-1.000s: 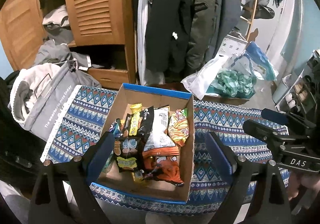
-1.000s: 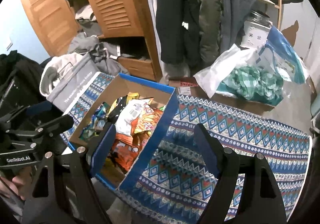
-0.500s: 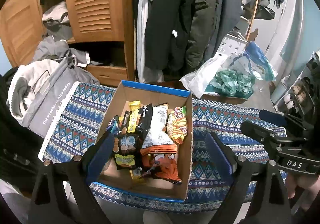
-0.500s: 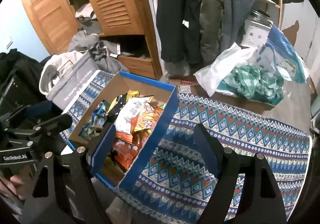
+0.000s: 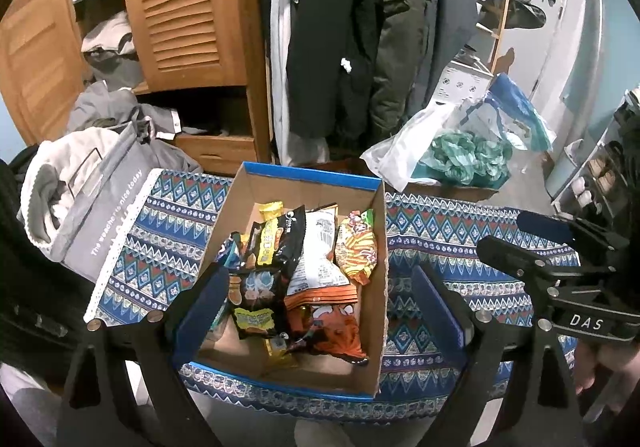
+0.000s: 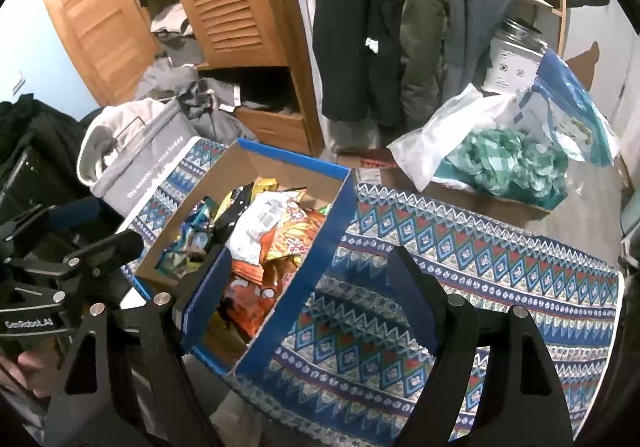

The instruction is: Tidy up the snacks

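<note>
In the left wrist view the cardboard box (image 5: pixel 378 231) sits in the middle of the frame on a patterned cloth (image 5: pixel 440 231), and the snacks (image 5: pixel 304 267) all lie inside it in a loose heap: a white packet (image 5: pixel 320 247) across the centre, a black packet (image 5: pixel 276 243) to its left, an orange packet (image 5: pixel 332 331) toward the lower edge and a yellow-red packet (image 5: pixel 358 247) against the right wall. No packet shows on the cloth outside the box, so the scene fits either a heap waiting to be sorted or snacks already gathered in; the pictures do not settle which. The left gripper (image 5: pixel 316 305) hangs above the near end of the box with its jaws spread wide and nothing between them. The right gripper (image 6: pixel 308 291) is likewise spread and empty, its left finger over the box's near corner in the lower left of that view and its right finger over bare cloth. The main risk is in the packets themselves: they overlap, look slick and puffed, so a pinch on 1 could slide off, drag a neighbour along, or crush what is inside. The box wall rises between the right gripper's fingers, and a low reach could catch it and shove the light box along the cloth. The 2 grippers are also near each other, so both reaching in together could collide.
</note>
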A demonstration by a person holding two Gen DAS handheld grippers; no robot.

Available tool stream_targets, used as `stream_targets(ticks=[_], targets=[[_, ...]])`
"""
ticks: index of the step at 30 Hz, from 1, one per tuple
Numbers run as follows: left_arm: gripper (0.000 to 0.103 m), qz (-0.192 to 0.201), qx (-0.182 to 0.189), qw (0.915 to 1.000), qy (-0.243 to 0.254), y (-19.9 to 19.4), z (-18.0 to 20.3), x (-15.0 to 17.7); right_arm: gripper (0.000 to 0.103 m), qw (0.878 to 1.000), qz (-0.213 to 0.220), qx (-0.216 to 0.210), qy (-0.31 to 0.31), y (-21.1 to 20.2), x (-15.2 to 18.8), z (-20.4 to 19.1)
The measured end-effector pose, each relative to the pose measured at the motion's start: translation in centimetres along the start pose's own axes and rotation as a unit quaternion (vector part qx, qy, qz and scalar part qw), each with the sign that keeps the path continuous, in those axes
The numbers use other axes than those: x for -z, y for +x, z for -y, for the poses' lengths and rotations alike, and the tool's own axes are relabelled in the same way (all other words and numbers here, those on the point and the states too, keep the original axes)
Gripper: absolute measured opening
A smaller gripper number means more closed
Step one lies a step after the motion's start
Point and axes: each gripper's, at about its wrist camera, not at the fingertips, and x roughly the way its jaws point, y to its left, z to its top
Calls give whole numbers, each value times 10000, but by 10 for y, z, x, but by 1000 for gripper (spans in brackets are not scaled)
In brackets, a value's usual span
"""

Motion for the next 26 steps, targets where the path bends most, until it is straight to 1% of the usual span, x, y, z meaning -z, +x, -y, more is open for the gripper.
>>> stream_targets(ticks=[6,9,15,21,23,26], targets=[[93,18,97,9999,-44,-3,1,0,80,10000,-14,41,24,2,1,6],[93,6,89,10000,-38,-2,2,0,80,10000,-60,44,19,4,3,8],[93,48,-135,9999,66,-2,6,2,80,10000,-60,31,5,5,3,8],[93,-11,-56,9999,158,0,8,3,80,10000,-62,18,-9,5,3,8],[93,-15,-73,9999,123,0,7,3,80,10000,-66,23,-7,5,3,8],[93,-89,20,10000,37,2,5,1,80,10000,-72,27,9,4,2,8]])
